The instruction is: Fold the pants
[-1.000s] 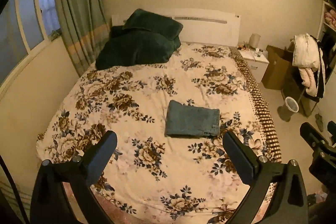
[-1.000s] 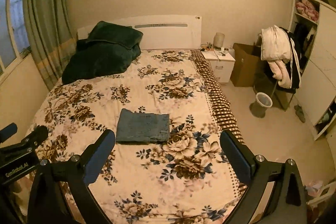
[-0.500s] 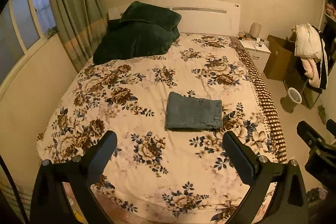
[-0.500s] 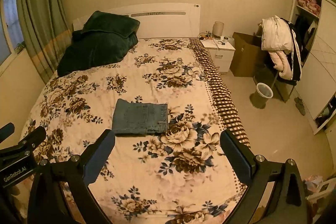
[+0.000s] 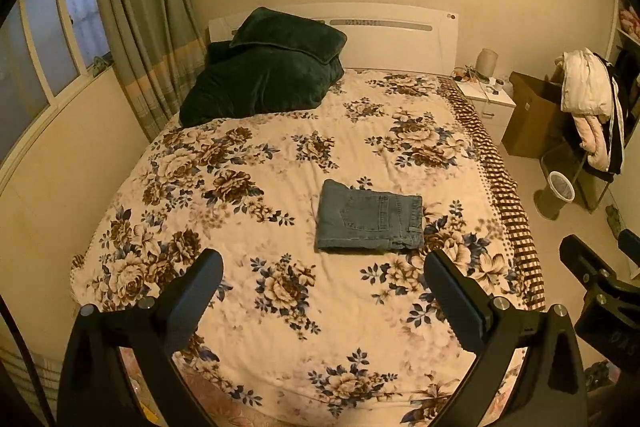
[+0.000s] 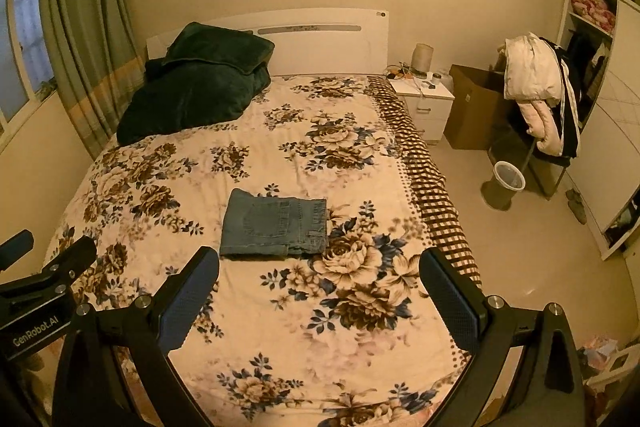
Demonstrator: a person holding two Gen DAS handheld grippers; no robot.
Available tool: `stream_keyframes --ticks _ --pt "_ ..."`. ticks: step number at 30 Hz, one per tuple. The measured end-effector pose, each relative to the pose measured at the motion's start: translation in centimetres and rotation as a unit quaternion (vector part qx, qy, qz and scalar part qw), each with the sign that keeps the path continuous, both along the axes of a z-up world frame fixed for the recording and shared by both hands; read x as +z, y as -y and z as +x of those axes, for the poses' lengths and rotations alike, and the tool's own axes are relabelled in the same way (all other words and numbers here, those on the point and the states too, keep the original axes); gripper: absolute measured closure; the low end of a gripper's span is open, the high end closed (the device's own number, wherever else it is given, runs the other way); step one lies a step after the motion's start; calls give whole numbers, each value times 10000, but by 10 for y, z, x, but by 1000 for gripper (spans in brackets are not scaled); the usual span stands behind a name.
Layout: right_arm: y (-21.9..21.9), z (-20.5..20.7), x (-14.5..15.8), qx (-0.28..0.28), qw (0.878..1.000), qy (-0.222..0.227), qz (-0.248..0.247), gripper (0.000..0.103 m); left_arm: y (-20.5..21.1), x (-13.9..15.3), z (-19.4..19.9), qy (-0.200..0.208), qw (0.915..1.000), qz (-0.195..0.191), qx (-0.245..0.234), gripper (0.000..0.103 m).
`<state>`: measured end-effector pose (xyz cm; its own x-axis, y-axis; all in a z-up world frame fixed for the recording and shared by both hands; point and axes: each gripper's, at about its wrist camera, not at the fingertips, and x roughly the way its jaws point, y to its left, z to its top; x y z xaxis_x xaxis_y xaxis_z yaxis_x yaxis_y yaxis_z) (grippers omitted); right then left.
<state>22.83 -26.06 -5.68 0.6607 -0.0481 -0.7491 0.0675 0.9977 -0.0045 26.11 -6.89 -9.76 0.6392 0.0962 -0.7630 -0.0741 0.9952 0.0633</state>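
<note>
Both cameras are pulling back from the bed; the folded blue denim pants (image 5: 370,217) are lying mid-frame, thick, soft, best pinched at an edge. The left hand-held gripper (image 5: 322,281) and right hand-held gripper (image 6: 319,277) are hanging spread, empty.

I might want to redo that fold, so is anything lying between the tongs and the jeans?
Nothing visible: only bare floral bedspread lies between the open left tongs, the open right tongs and the folded jeans.
</note>
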Motion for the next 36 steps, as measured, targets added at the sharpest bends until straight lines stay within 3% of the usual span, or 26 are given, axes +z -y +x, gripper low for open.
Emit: stream_keyframes --ticks 36 --pt "-8 -4 7 109 9999 6 15 1 4 11 -5 86 9999 -15 79 0"
